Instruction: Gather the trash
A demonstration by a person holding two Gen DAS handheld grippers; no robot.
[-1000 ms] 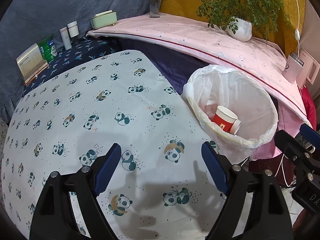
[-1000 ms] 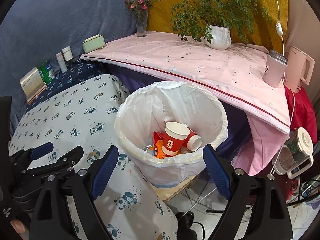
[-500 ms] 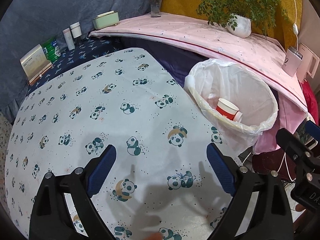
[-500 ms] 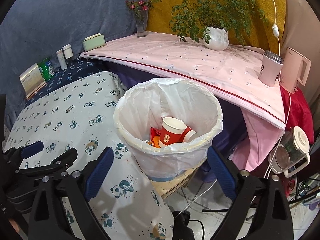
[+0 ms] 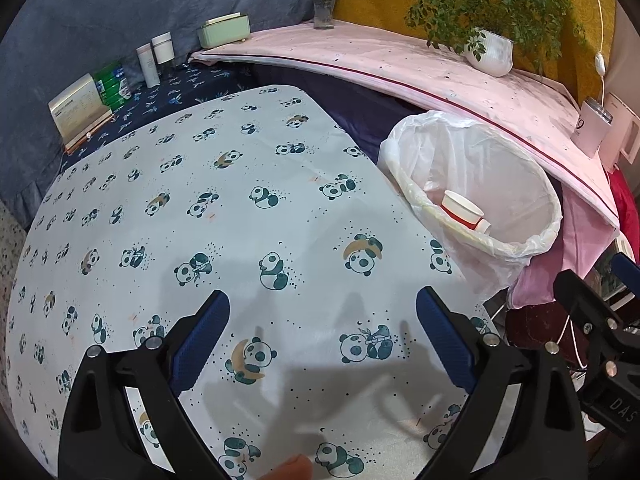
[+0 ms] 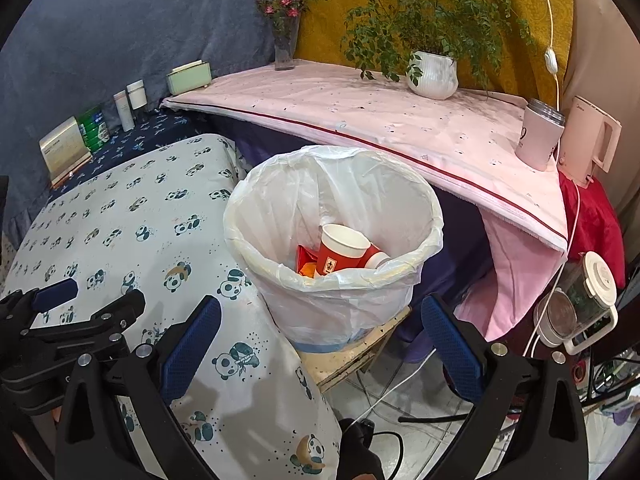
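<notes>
I'm getting even, soft indoor light, faint shadows on the panda cloth [image 5: 248, 184], sharp centres, edges bending darkly.

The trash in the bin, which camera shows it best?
The right wrist view: it looks into the bin, showing two red cups and wrappers. The left wrist view shows only one cup's top behind the rim.

Panda-print table [image 5: 248, 216]: white cloth with panda figures; nothing rests on its visible surface.
Dark blue ledge [image 5: 180, 92]: carries a tilted booklet [image 5: 78, 106], a green pack [image 5: 113, 85], two white containers [image 5: 156, 58].
Pink-covered shelf [image 6: 392, 120]: carries a green box [image 6: 189, 77], a flower vase [image 6: 285, 46], a potted plant [image 6: 434, 74], a pink mug [image 6: 540, 136], a kettle [image 6: 592, 140].
Wooden stool [image 6: 360, 354]: bears the lined bin [image 6: 336, 300].
</notes>
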